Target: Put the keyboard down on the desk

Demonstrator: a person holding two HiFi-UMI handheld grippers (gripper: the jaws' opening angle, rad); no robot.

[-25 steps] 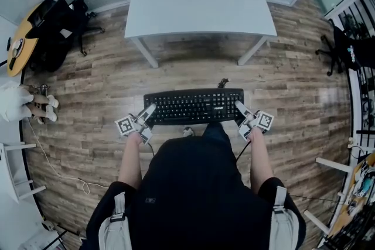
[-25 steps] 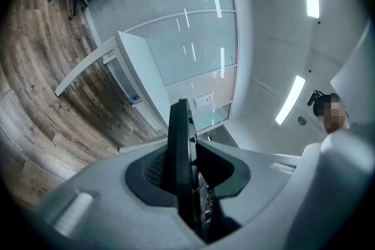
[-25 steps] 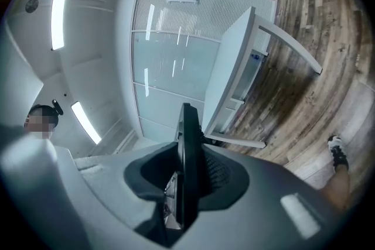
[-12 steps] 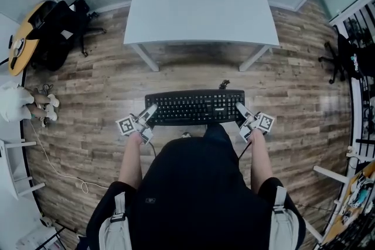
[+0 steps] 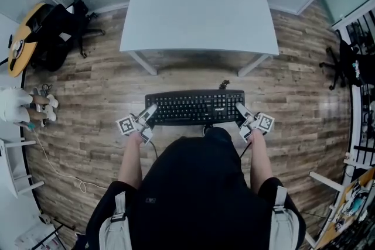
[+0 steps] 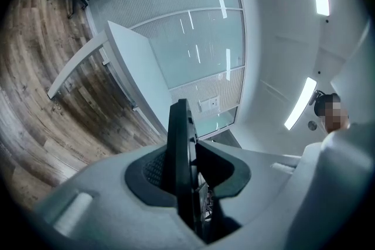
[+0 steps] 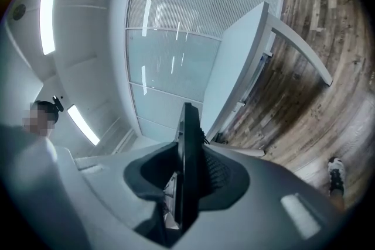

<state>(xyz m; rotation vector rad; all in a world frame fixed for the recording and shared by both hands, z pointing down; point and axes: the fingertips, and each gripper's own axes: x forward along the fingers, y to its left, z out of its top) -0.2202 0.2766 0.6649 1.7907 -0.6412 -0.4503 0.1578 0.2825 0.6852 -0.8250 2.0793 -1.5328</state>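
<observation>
Clamping keyboard ends: left claw, right claw; gripper views alone show bite; desk seemingly ahead.

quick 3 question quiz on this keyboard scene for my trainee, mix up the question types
1. True or false: the keyboard already lies on the desk.
2. What grips the keyboard? A: the left tool alone. B: the right tool alone. C: both tools, one at each end.
3. Fill in: in the head view, the strip between keyboard and desk is wooden ____.
Key: 1 false, it is held short of the desk. 2 C. 3 floor.
</observation>
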